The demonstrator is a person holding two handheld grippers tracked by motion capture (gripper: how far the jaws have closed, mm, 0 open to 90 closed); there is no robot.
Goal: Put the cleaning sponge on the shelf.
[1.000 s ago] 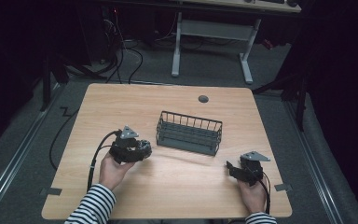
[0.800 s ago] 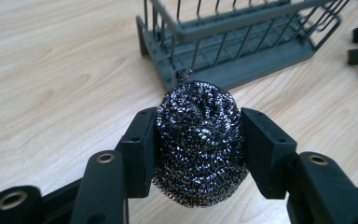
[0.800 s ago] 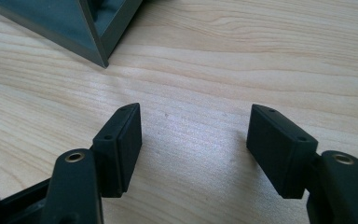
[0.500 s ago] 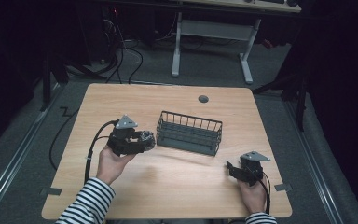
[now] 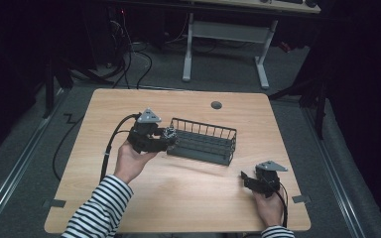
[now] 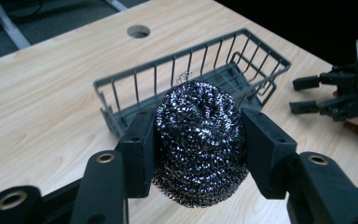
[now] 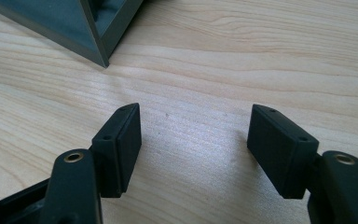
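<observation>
Left gripper is clamped on a steel wool scourer, both jaws pressed into its sides, holding it clear of the bench. In the high view the left gripper sits at the left end of the dark wire basket, scourer right at the basket's end wall; whether it is over the rim or just outside cannot be told. Basket interior looks empty in the left gripper view. Right gripper has its jaws spread with nothing between them, low over bare wood near a basket corner, resting by the bench's front right. Judgement: pick-up done, carry nearly done; left to do is move over the basket, lower, release.
</observation>
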